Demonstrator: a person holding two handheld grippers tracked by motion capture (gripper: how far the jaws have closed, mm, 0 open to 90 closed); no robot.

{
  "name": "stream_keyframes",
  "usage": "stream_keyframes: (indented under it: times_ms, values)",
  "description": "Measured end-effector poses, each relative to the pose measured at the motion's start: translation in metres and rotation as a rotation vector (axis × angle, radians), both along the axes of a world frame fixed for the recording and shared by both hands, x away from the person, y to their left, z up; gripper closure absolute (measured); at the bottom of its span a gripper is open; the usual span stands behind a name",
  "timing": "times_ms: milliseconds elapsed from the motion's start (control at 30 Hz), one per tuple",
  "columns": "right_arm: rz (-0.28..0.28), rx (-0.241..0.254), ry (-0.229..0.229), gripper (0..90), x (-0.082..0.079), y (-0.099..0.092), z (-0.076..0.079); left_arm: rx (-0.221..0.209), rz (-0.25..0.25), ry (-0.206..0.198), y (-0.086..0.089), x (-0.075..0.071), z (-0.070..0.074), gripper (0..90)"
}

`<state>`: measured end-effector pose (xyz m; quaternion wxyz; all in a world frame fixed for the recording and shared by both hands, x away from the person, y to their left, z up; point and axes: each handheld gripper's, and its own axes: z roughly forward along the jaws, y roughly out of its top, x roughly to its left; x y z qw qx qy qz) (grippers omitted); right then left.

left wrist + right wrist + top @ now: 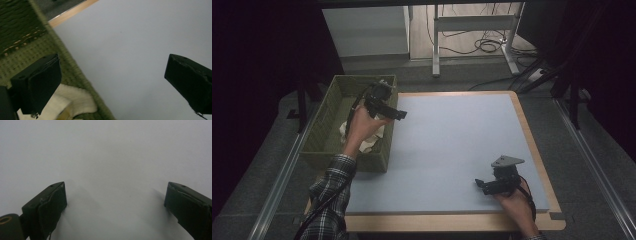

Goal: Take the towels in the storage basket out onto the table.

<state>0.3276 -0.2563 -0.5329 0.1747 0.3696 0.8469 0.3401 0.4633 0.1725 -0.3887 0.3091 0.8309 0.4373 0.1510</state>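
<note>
Near edge, right: the right gripper (484,184) lies low on the grey mat (452,150), held by the right hand (517,207), which the bottom of the frame cuts off at the wrist. A grey three-cornered plate sits on top of it. In the right gripper view its two black jaws stand wide apart with nothing between them, released; the pads look matt and rubbery, with frayed edges, and the mat below them is smooth and featureless.

The mat is a flat rectangle covering most of the table (532,145), whose pale wooden border shows around it.

Near left: a plaid sleeve (332,200) leads to the left hand (362,131), raised over the right wall of the basket (324,127). The left gripper (396,114) points right, its tip over the mat's left margin. In the left gripper view its jaws are likewise spread and bare.

The basket is rectangular, olive green, of coarse woven cloth, standing at the table's left edge. Inside lies a cream cloth (369,141), soft and knitted in texture; the hand and the basket's wall hide much of it from above. The left gripper view shows its ribbed edge (75,100) beside the basket's rim, partly behind the left jaw
</note>
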Motion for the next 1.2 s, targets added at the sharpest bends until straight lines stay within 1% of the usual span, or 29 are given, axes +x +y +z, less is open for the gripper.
stream_keyframes:
  times_ms: [33,67,100,133,200,233,267,300,333,367,400,433,467,500,533,567,600,633,667,767,800,933,967,1000,1033,1133,1167,1200]
  values:
    - [0.0,0.0,0.0,4.3,0.0,0.0,0.0,0.003,0.005,0.0,0.004,0.001,0.0,1.3]
    - [0.0,0.0,0.0,4.3,0.0,0.0,0.0,0.01,0.031,0.003,0.013,0.004,0.0,1.3]
    - [0.0,0.0,0.0,4.3,0.0,0.0,0.0,0.01,0.031,0.003,0.013,0.004,0.0,1.3]
    - [0.0,0.0,0.0,4.3,0.0,0.0,0.0,0.011,0.043,0.006,0.019,0.006,0.0,1.3]
    - [0.0,0.0,0.0,4.3,0.0,0.0,0.0,0.022,0.081,0.007,0.031,0.01,-0.002,1.0]
    - [0.0,0.0,0.0,4.3,0.0,0.0,0.0,0.022,0.081,0.007,0.031,0.01,-0.002,0.9]
    - [0.0,0.0,0.0,4.3,0.0,0.0,0.0,0.02,0.101,0.011,0.041,0.013,-0.004,0.6]
    - [0.0,0.0,0.0,4.3,0.0,0.0,0.0,0.02,0.101,0.011,0.041,0.013,-0.004,0.6]
    - [0.001,0.0,0.0,4.3,0.0,0.0,0.0,0.016,0.12,0.018,0.051,0.016,-0.009,0.6]
    - [0.001,0.0,0.0,4.3,0.0,0.0,0.0,0.016,0.12,0.018,0.051,0.016,-0.009,0.3]
    - [0.001,0.0,0.0,4.3,0.0,0.0,0.0,0.019,0.143,0.028,0.06,0.019,-0.015,0.4]
    - [0.001,0.0,0.0,4.3,0.0,0.0,0.0,0.019,0.143,0.028,0.06,0.019,-0.015,0.4]
    - [0.001,0.0,0.0,4.3,0.0,0.0,0.0,0.018,0.163,0.053,0.069,0.023,-0.024,0.2]
    - [0.001,0.0,0.0,4.3,0.0,0.0,0.0,0.018,0.163,0.053,0.069,0.023,-0.024,0.1]
    - [0.001,0.0,0.0,4.3,0.0,0.0,0.0,0.018,0.177,0.073,0.075,0.026,-0.032,0.1]
    - [0.001,0.0,0.0,4.3,0.0,0.0,0.0,0.018,0.177,0.073,0.075,0.026,-0.032,0.0]
    - [0.001,0.0,0.0,4.3,0.0,0.0,0.0,0.024,0.187,0.101,0.081,0.03,-0.043,0.0]
    - [0.001,0.0,0.0,4.3,0.0,0.0,0.0,0.024,0.187,0.101,0.081,0.03,-0.043,0.0]
    - [0.001,0.0,0.0,4.3,0.0,0.0,0.0,0.028,0.185,0.115,0.083,0.031,-0.048,0.0]
    - [0.001,0.0,0.0,4.3,0.0,0.0,0.0,0.058,0.194,0.16,0.086,0.036,-0.063,0.0]
    - [0.001,0.0,0.0,4.3,0.0,0.0,0.0,0.077,0.195,0.181,0.088,0.038,-0.069,0.0]
    - [0.001,0.0,0.0,4.3,0.0,0.0,0.0,0.102,0.217,0.239,0.093,0.044,-0.082,0.0]
    - [0.001,0.0,0.0,4.3,0.0,0.0,0.0,0.118,0.219,0.256,0.094,0.045,-0.085,0.0]
    - [0.001,0.001,0.0,4.3,0.0,0.0,0.0,0.132,0.22,0.29,0.095,0.047,-0.091,0.0]
    - [0.001,0.001,0.0,4.3,0.0,0.0,0.0,0.132,0.22,0.29,0.095,0.047,-0.091,0.0]
    - [0.0,0.0,0.0,4.3,0.0,0.0,0.0,0.157,0.236,0.347,0.099,0.052,-0.101,0.0]
    - [0.0,0.0,0.0,4.3,0.0,0.0,0.0,0.157,0.236,0.347,0.099,0.052,-0.101,0.0]
    - [0.0,0.0,0.0,4.3,0.0,0.0,0.0,0.161,0.257,0.356,0.101,0.053,-0.104,0.0]
